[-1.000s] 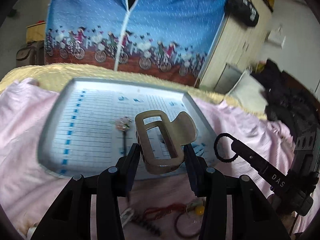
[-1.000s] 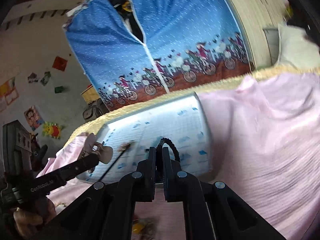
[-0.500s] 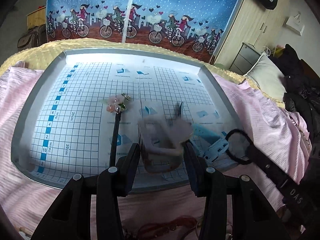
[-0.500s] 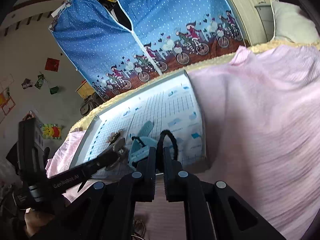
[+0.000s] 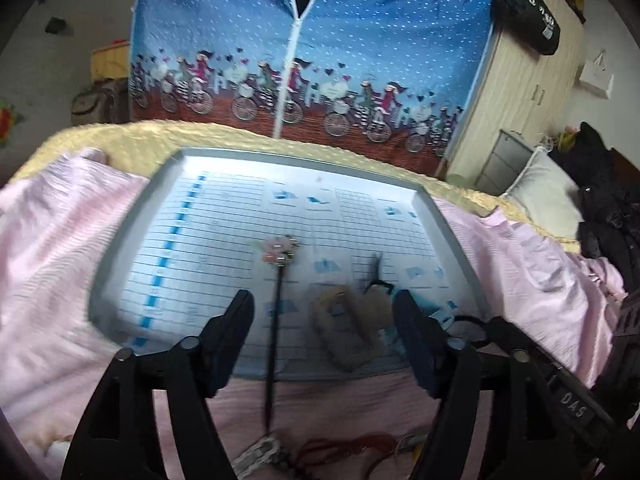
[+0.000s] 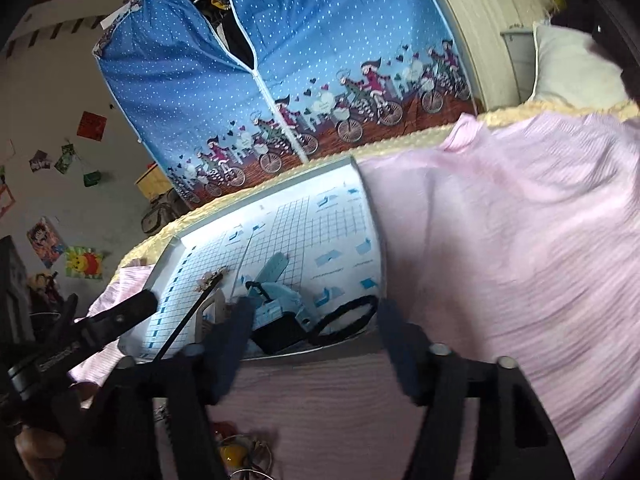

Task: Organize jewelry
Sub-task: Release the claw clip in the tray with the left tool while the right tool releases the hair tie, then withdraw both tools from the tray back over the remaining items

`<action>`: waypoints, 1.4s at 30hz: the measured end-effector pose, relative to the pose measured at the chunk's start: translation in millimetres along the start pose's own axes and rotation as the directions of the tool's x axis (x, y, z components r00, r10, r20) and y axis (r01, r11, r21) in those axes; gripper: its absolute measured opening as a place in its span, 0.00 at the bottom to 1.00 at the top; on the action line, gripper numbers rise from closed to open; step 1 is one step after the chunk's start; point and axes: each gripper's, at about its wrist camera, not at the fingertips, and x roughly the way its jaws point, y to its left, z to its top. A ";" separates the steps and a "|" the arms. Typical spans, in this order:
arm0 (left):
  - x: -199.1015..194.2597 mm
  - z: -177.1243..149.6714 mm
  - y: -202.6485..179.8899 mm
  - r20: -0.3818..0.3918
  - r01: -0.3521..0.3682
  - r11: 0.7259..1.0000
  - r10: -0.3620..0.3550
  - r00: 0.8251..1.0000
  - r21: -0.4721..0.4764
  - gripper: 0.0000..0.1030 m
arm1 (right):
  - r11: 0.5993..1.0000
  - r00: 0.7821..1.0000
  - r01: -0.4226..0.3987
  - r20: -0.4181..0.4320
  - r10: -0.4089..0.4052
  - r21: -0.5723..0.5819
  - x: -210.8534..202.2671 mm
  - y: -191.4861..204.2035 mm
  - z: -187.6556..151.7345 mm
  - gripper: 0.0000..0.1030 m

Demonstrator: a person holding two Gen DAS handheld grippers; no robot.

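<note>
Grey-rimmed tray [image 5: 132,216] with a gridded paper liner lies on pink bedding [image 5: 52,248], directly ahead of both tools. Left gripper [image 5: 322,316] stands with fingers spread wide, holding nothing; the beige hair claw [image 5: 346,328] lies on the liner between and just beyond its fingertips, blurred. A black hair stick [image 5: 274,320] with a pink flower head lies left of the claw, its lower end off the tray. Right gripper [image 6: 312,332] is likewise spread and empty; a black hair tie [image 6: 346,318] rests at the tray's near edge between its fingers, beside a pale blue clip [image 6: 276,292]. Tangled red and yellow pieces [image 6: 236,452] lie on the bedding beneath the tools.
</note>
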 end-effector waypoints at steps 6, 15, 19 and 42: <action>-40.0 -5.1 4.4 0.113 -0.074 0.996 0.069 0.991 0.045 0.99 | 0.993 0.993 0.043 0.115 -0.030 -0.112 -17.3 19.2 0.6 1.00; -95.9 -16.1 23.2 0.202 -0.112 0.992 0.099 0.974 0.054 0.99 | 0.951 0.967 0.075 0.254 0.004 -0.300 -63.7 65.1 -16.0 1.00; -121.9 -25.6 21.6 0.235 -0.134 0.988 0.114 0.965 0.073 0.99 | 0.928 0.956 0.091 0.293 0.021 -0.360 -91.2 87.6 -24.2 1.00; -188.1 -126.9 78.4 0.127 0.019 0.996 -0.031 0.991 0.092 0.99 | 0.958 0.985 0.150 0.119 -0.124 -0.246 -166.4 111.7 -124.3 1.00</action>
